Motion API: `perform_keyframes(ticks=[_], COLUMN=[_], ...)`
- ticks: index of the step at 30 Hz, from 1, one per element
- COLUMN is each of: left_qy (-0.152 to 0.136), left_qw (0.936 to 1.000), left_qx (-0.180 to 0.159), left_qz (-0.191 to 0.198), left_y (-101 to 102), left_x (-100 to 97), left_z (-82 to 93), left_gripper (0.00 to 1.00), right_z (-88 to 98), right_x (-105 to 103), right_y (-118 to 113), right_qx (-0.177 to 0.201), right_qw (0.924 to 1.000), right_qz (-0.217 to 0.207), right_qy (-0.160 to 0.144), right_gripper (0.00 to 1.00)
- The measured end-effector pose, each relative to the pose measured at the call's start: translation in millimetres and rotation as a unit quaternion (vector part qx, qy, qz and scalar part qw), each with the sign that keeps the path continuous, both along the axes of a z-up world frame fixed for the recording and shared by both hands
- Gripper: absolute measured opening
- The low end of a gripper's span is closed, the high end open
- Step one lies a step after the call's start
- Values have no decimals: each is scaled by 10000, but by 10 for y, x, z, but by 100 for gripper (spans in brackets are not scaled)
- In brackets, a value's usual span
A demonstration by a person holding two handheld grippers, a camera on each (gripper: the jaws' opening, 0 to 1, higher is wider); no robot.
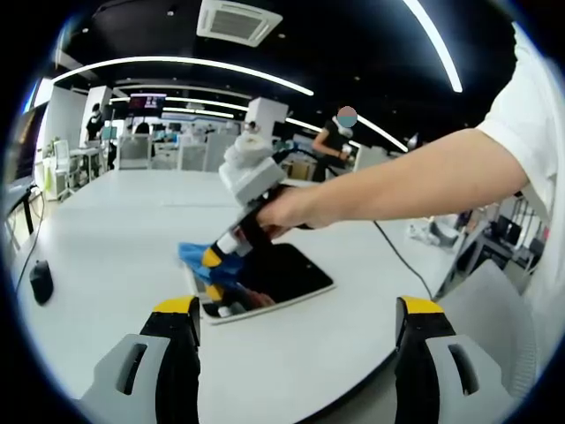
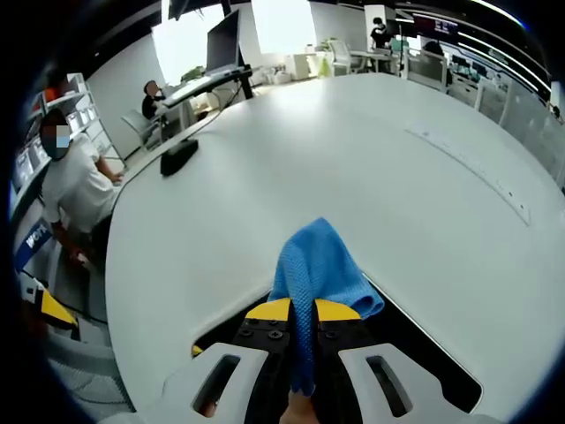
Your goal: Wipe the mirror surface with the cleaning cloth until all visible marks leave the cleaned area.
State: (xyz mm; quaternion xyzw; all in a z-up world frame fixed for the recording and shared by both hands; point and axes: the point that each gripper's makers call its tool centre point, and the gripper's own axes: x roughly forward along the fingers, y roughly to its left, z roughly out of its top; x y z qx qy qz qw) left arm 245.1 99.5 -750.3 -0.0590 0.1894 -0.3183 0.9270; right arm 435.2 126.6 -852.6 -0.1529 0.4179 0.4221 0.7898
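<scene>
The mirror (image 1: 291, 276) is a flat dark slab with a pale rim, lying on the white table (image 1: 132, 230). A person's hand holds my right gripper (image 1: 212, 276) down over the mirror's left end, shut on a blue cleaning cloth (image 1: 196, 259). In the right gripper view the cloth (image 2: 318, 265) bunches out ahead of the closed yellow tips of the right gripper (image 2: 302, 311), with the dark mirror (image 2: 424, 349) beneath. My left gripper (image 1: 298, 309) hangs back near the table's front edge, open and holding nothing.
A black mouse (image 1: 40, 281) lies at the table's left; it appears far off as the mouse (image 2: 179, 156). A thin cable (image 1: 402, 256) runs off to the right. The table edge (image 2: 110, 291) drops away at the left. People sit and stand at desks behind.
</scene>
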Motion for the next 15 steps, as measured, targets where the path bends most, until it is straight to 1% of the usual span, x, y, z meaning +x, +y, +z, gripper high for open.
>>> perform_keyframes(ticks=[8, 15], left_qy=[-2, -9], left_qw=[10000, 10000], left_qx=[-4, -2], left_qz=[2, 0], left_y=[-1, -2], left_x=[-1, -1], left_z=[3, 5], left_gripper=[92, 92], right_z=[-2, 13], right_x=[7, -41], right_y=[2, 0], right_qx=[1, 14], right_qw=[10000, 10000], right_qz=[-18, -34], right_qy=[-16, -21], right_gripper=[3, 3])
